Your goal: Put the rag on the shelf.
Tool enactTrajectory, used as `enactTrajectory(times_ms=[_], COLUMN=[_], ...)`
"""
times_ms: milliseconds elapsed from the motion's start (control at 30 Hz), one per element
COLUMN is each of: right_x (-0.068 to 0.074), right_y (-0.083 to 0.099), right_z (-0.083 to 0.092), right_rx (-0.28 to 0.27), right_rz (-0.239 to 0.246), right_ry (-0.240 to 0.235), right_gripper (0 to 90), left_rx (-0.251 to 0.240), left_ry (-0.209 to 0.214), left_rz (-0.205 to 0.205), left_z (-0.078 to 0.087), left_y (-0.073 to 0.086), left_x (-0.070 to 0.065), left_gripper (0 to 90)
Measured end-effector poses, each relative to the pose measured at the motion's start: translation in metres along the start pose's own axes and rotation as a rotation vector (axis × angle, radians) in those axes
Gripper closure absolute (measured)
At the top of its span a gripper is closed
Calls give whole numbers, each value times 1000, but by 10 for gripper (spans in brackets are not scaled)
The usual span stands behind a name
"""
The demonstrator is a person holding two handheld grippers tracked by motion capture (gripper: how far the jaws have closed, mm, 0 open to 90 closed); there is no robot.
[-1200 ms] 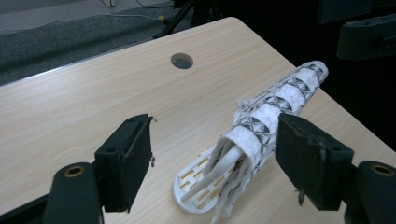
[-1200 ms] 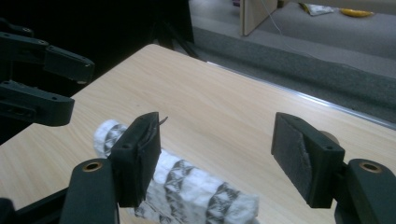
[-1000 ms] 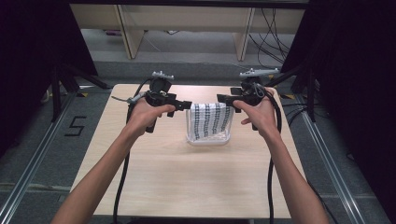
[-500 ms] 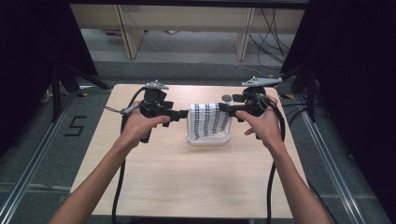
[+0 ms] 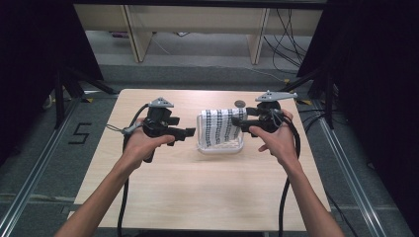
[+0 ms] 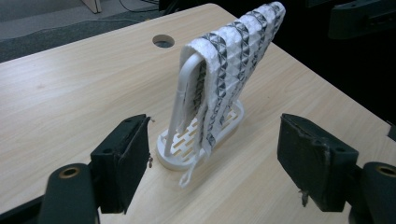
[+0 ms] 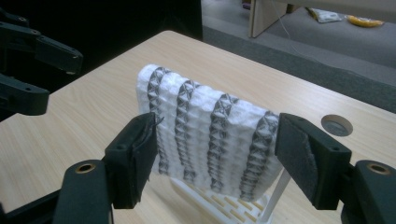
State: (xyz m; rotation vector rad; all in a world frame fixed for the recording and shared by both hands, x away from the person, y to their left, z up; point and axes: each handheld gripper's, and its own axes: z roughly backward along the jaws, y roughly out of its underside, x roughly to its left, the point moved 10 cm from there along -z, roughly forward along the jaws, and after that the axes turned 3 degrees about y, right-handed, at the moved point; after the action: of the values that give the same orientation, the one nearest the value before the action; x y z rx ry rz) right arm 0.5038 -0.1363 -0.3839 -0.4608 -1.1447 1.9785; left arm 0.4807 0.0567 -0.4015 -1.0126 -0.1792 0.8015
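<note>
Overhead, the patterned cloth [image 5: 221,126] is hanging over a white rack [image 5: 220,146] mid-counter [image 5: 197,197], lying between the left gripper [image 5: 190,132] and right gripper [image 5: 236,121]; the right looks nearer, with open room in front

Looking along the left gripper, its jaws are gaping wide, the cloth ahead, apart

Along the right gripper, wide jaws are flanking the cloth's broad face without touching

Lab-style recording bay, bare wooden table [image 5: 197,197] on grey carpet, black curtains [image 5: 29,54] at both sides, floor rails [image 5: 34,173], loose cables [image 5: 291,24], taped "5" [image 5: 79,133]
</note>
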Motion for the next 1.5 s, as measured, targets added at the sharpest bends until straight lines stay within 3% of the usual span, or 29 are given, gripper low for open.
enactTrajectory(times_ms=[100,200,300,367,400,500,700,800,867,933,967,1033,1067,1133,1200,1233,1333,1367,1400,1467,1500], right_x=[2,4,9,11,14,18,27,31,30,31,32,32,33,33,35,33,35,33,34,32,37], right_y=[5,5,9,10,13,19,30,36,38,41,41,42,44,46,49,51,54,55,56,57,59], right_z=[1,1,4,5,6,8,8,10,8,9,8,7,8,8,9,10,10,10,11,11,11], right_rx=[7,-8,-9,-16,-9,-1,-9,-9,-23,-7,-15,-15,-1,-5,-2,-7,-2,1,7,-4,7], right_rz=[-4,-4,-19,4,-15,-6,-6,-20,5,-13,-34,-10,-32,-14,-37,-7,-20,1,-9,13,-26], right_ry=[-7,-10,-16,-26,-30,-37,-51,-60,-54,-59,-49,-70,-65,-68,-72,-57,-69,-59,-63,-52,-77], right_gripper=[304,304,301,298,295,286,280,280,280,280,280,279,279,279,278,278,279,278,278,277,276], left_rx=[-7,-11,-11,2,-8,-34,-28,-37,-39,-43,-36,-22,-25,-9,-13,-9,-1,1,19,5,9], left_ry=[-9,17,13,-5,-3,15,20,30,17,23,15,14,21,29,22,20,24,23,29,13,12], left_rz=[-8,-4,-22,-53,-54,-39,-64,-52,-53,-52,-51,-62,-56,-72,-65,-67,-70,-69,-85,-73,-79], left_z=[0,2,3,4,5,6,9,10,11,11,11,10,9,8,7,5,4,4,4,3,3], left_y=[4,9,14,19,19,22,35,39,43,47,49,54,55,59,61,64,66,67,69,69,70], left_x=[-2,-6,-9,-9,-10,-16,-19,-20,-20,-20,-19,-19,-20,-20,-20,-20,-19,-19,-18,-18,-18], left_gripper=[244,237,230,224,221,219,215,215,214,214,214,214,214,214,214,214,212,212,212,212,212])
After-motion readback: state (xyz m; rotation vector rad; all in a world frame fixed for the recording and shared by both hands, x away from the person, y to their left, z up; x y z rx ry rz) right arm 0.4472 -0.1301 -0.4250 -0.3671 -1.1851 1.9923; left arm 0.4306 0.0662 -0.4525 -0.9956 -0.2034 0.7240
